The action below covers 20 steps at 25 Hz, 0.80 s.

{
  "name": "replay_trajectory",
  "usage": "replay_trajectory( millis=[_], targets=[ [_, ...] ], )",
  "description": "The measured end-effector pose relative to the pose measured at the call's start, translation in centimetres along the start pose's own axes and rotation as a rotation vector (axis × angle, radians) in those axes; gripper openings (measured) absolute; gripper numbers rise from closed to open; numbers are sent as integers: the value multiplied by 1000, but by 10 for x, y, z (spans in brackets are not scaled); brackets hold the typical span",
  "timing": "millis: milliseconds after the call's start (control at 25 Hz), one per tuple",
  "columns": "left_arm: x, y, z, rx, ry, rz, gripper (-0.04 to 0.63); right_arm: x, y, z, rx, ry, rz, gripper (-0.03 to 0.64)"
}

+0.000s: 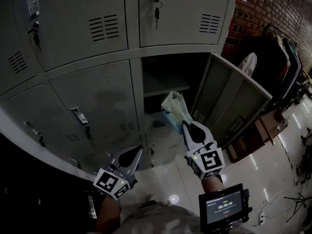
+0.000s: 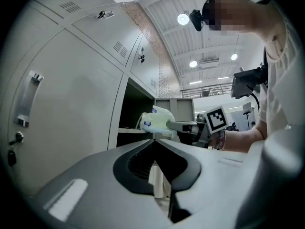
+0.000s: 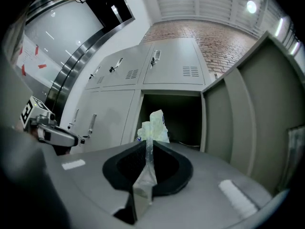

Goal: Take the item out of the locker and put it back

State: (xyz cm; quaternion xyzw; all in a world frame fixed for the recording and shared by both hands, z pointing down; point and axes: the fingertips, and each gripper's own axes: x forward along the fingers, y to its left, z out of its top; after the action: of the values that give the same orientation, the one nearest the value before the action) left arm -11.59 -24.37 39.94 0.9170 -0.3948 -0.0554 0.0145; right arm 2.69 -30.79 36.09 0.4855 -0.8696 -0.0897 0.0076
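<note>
As right gripper [image 1: 187,126] clamped pale green plastic packet [image 1: 174,108] by near edge, packet hung just outside open locker compartment [image 1: 165,85], long axis pointing far into opening. Left gripper [image 1: 139,150] near-left, jaws together, empty, farther from opening.

we see matt grey painted metal on the lockers [image 1: 97,94], thin crinkled plastic film on the packet [image 1: 174,109], rough brick on the wall [image 1: 265,6] and glossy, reflective tiles on the floor [image 1: 278,174].
</note>
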Motion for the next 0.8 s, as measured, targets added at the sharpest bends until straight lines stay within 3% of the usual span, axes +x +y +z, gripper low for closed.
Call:
replay_trajectory(
  millis=[480, 800],
  targets=[
    [-54, -126, 2, 22, -26, 111, 5, -185, 36, -42, 73, 67, 164, 20],
    [-77, -163, -2, -5, -22, 157, 5, -240, 29, -23, 149, 20, 145, 20]
  ],
)
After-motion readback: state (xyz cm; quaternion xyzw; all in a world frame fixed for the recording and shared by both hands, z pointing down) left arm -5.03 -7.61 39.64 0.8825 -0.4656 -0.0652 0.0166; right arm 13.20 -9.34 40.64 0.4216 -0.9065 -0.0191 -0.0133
